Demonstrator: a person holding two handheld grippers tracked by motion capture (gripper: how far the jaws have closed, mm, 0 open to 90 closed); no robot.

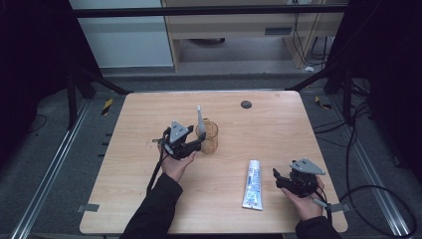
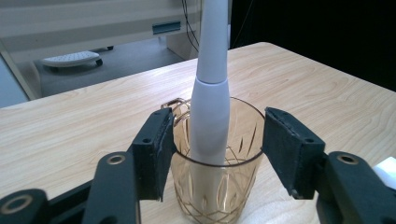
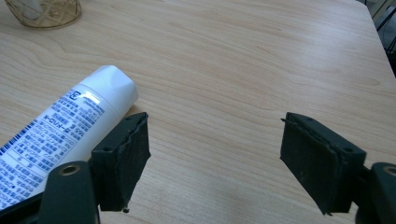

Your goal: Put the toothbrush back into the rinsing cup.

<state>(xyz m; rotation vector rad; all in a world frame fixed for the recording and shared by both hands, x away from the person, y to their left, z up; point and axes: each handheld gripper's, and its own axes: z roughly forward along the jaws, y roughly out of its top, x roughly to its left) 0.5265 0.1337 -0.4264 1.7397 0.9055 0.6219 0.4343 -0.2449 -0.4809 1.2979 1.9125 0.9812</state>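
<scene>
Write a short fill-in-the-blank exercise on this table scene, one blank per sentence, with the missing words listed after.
1. The white toothbrush stands upright inside the amber ____.
2. The left claw has its jaws ____ on either side of the glass, pads clear of the toothbrush.
3. The white toothpaste tube lies flat on the ____ table.
4. The right claw sits open beside the tube, holding ____.

Missing words: glass; open; wooden; nothing

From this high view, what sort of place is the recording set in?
Probably a lab or workshop recording station, not a home. A bare wooden table stands inside a dark metal frame, loose cables trail over the floor, and hazard tape marks the frame's feet.
</scene>
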